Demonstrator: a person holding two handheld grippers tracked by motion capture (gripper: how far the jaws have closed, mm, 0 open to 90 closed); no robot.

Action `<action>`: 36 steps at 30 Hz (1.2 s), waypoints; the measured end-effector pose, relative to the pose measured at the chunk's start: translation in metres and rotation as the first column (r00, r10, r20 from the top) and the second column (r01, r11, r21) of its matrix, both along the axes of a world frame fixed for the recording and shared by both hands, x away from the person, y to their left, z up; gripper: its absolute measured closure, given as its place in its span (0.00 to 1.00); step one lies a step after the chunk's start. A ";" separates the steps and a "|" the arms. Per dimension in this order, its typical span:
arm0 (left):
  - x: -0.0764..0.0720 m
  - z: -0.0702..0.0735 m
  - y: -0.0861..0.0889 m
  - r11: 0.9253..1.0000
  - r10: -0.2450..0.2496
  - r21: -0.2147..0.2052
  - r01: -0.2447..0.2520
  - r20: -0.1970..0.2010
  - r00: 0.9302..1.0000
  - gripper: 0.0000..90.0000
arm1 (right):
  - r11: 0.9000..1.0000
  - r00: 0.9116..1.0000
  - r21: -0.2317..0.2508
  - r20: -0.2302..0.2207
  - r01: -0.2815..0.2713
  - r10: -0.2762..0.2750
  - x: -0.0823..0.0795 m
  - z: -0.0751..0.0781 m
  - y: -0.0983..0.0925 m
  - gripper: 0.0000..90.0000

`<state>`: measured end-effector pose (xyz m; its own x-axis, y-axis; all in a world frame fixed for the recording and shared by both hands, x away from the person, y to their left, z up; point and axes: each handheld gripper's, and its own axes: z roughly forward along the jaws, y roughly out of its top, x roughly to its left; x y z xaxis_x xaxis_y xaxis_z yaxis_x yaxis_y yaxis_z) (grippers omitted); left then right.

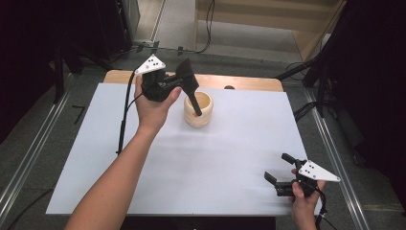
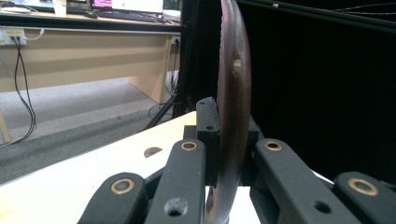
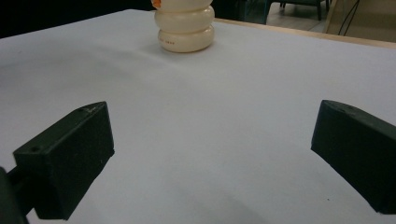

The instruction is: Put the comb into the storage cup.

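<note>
A cream ribbed pot (image 1: 207,109) stands at the back middle of the white sheet, and also at the top of the right gripper view (image 3: 185,28). My left gripper (image 1: 181,85) is up beside the pot's left rim, shut on a dark brown spatula (image 1: 185,72). The spatula's wide blade points up and its thin handle slants down into the pot's mouth. In the left gripper view the spatula (image 2: 235,93) stands edge-on between the two black jaws. My right gripper (image 1: 276,166) rests low at the front right with its jaws wide apart (image 3: 212,154) and nothing between them.
The white sheet (image 1: 215,158) covers most of a wooden table, whose bare strip (image 1: 249,82) has a small hole (image 1: 229,87). A black cable (image 1: 125,115) trails from the left gripper. Dark stands and cables ring the table.
</note>
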<state>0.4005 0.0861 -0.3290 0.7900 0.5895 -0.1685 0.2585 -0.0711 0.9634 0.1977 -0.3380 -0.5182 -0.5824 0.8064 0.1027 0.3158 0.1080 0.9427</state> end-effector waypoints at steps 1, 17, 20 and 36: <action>0.001 0.001 -0.001 1.000 0.002 -0.002 -0.002 0.000 1.000 0.95 | 1.000 1.000 0.000 -0.002 0.001 -0.001 0.000 0.000 0.000 0.00; 0.017 0.007 -0.001 0.999 0.040 -0.001 -0.040 0.013 0.999 0.95 | 1.000 1.000 0.000 0.000 0.001 -0.001 0.000 0.000 0.000 0.00; 0.020 0.006 0.000 0.999 0.049 -0.008 -0.049 0.010 0.999 0.95 | 1.000 1.000 -0.001 0.000 0.000 0.000 0.000 0.000 0.000 0.00; 0.031 -0.005 -0.006 0.996 0.086 0.016 -0.086 0.004 0.996 0.95 | 1.000 1.000 0.000 0.001 0.003 -0.003 0.000 0.000 0.000 0.00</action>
